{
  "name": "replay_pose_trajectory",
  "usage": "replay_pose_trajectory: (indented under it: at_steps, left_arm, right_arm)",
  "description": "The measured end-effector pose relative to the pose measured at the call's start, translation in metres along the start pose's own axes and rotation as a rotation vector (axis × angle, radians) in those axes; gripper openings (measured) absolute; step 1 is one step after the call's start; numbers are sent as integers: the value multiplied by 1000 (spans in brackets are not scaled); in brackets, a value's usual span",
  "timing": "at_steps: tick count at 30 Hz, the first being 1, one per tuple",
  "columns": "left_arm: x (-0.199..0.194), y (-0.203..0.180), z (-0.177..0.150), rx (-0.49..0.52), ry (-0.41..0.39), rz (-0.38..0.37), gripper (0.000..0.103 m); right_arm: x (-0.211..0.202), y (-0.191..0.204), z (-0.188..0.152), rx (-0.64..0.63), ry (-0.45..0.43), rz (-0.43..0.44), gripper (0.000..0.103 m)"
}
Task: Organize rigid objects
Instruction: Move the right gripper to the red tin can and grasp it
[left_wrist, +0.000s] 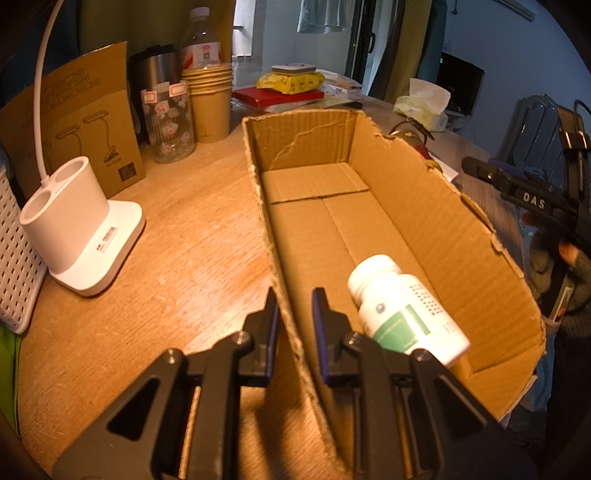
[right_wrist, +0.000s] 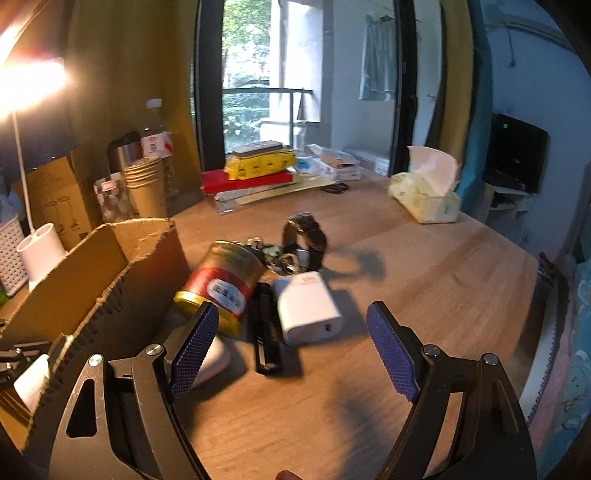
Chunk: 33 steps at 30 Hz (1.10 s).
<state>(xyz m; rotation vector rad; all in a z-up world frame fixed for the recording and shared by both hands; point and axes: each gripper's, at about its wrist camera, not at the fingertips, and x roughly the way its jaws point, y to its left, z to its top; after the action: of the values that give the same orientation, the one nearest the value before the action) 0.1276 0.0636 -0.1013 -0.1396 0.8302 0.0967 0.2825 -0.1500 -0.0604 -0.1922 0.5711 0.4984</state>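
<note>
An open cardboard box (left_wrist: 369, 221) lies on the wooden table. My left gripper (left_wrist: 295, 314) is shut on its left wall. A white pill bottle (left_wrist: 402, 314) with a green label lies inside, near the front. To the right of the box (right_wrist: 110, 266), a red and gold can (right_wrist: 221, 284) lies on its side beside a black bar-shaped object (right_wrist: 266, 328), a white charger (right_wrist: 308, 308), keys (right_wrist: 269, 254) and a wristwatch (right_wrist: 306, 236). My right gripper (right_wrist: 291, 317) hangs open just above these, holding nothing. A small white object (right_wrist: 216, 360) lies under its left finger.
A white lamp base (left_wrist: 81, 229), a white basket (left_wrist: 14, 258), a floral glass (left_wrist: 170, 122), stacked paper cups (left_wrist: 210, 103), a steel mug and a water bottle stand left of the box. Books (right_wrist: 251, 181) and a tissue pack (right_wrist: 424, 199) sit at the back. The table edge runs along the right.
</note>
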Motion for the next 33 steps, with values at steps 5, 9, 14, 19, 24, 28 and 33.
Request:
replay_pose_trajectory:
  at_steps: [5, 9, 14, 19, 24, 28, 33]
  left_arm:
    - [0, -1, 0, 0, 0, 0, 18]
    - [0, 0, 0, 0, 0, 0, 18]
    - [0, -1, -1, -1, 0, 0, 18]
    - [0, -1, 0, -1, 0, 0, 18]
    - [0, -1, -1, 1, -1, 3, 18]
    - [0, 0, 0, 0, -1, 3, 18]
    - [-1, 0, 0, 2, -1, 5, 18]
  right_arm:
    - [13, 15, 15, -21, 11, 60, 85]
    - [24, 27, 25, -37, 13, 71, 85]
    - [37, 34, 30, -31, 28, 82, 85]
    - [47, 41, 32, -37, 47, 86, 85]
    - [54, 42, 32, -33, 66, 78, 85]
    - [61, 45, 31, -39, 91, 86, 85]
    - [66, 48, 31, -36, 106, 99, 78]
